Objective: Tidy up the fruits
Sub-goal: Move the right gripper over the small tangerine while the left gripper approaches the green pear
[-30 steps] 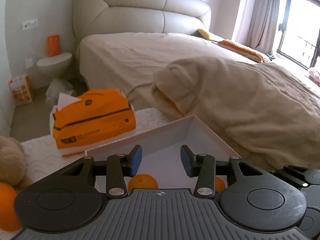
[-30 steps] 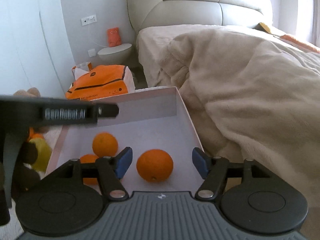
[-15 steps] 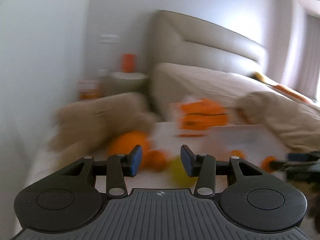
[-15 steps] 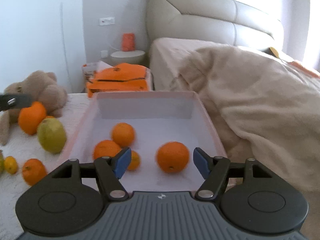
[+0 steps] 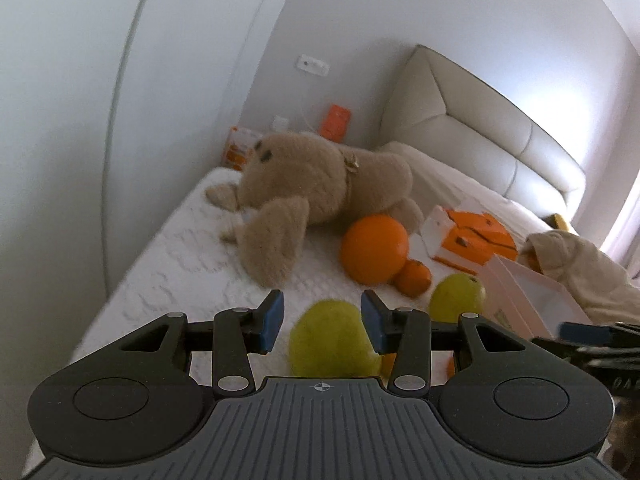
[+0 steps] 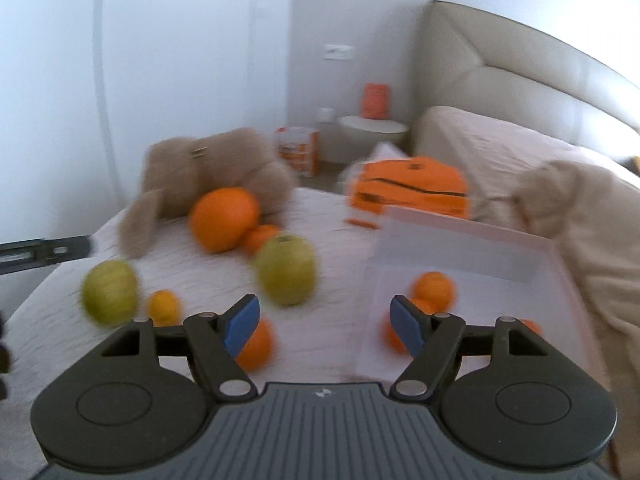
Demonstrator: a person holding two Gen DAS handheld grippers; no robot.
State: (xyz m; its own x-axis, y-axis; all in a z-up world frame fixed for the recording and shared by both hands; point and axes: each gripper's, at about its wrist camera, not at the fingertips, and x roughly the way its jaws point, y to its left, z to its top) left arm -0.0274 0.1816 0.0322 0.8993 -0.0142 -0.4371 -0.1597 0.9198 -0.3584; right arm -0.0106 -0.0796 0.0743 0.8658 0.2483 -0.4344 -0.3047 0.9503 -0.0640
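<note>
Loose fruit lies on a white quilted mat (image 5: pixel 176 264). In the left wrist view, my left gripper (image 5: pixel 322 322) is open and empty, its jaws on either side of a yellow-green fruit (image 5: pixel 332 340) just below. A second green fruit (image 5: pixel 458 298), a big orange (image 5: pixel 374 248) and a small orange (image 5: pixel 414 276) lie beyond. In the right wrist view, my right gripper (image 6: pixel 324 324) is open and empty, above the mat beside the white box (image 6: pixel 472 240), which holds several oranges (image 6: pixel 434 288). A small orange (image 6: pixel 256 344) lies under its left finger (image 6: pixel 240 324).
A brown plush toy (image 5: pixel 320 184) lies at the back of the mat against the big orange. An orange tissue pack (image 5: pixel 468 244) sits behind the box. A beige blanket (image 6: pixel 592 216) and the bed are to the right. A white wall runs along the left.
Both grippers have swung left, away from the box and toward the loose fruit on the mat. The left gripper now stands over a yellow-green fruit. Both stayed open.
</note>
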